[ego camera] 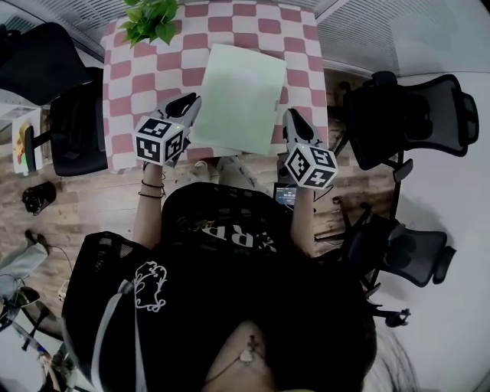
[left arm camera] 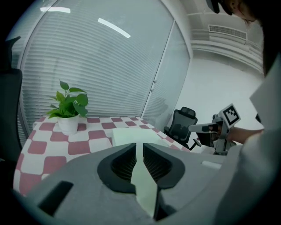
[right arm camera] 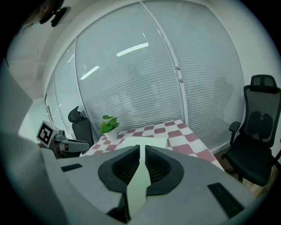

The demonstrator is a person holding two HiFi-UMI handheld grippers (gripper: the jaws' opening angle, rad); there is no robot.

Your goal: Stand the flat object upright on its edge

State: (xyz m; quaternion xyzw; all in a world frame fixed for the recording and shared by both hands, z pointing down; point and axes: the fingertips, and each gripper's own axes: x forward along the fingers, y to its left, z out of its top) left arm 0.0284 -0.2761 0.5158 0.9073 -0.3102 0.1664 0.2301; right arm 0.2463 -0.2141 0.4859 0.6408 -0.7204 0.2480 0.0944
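A pale green flat sheet (ego camera: 239, 98) lies flat on the pink-and-white checked table (ego camera: 145, 76), reaching to the near edge. My left gripper (ego camera: 186, 105) hovers at the sheet's near left corner, jaws shut with nothing between them. My right gripper (ego camera: 292, 119) is at the sheet's near right edge, also shut and holding nothing. In the left gripper view the sheet (left arm camera: 131, 135) shows just beyond my closed jaws (left arm camera: 139, 147), with the right gripper (left arm camera: 197, 128) off to the right. The right gripper view shows the sheet (right arm camera: 145, 141) ahead of its jaws (right arm camera: 142, 149).
A potted green plant (ego camera: 151, 19) stands at the table's far left corner. Black office chairs stand to the right (ego camera: 413, 115) and left (ego camera: 73, 130) of the table, another at the lower right (ego camera: 402, 256). Window blinds (left arm camera: 96, 66) lie beyond the table.
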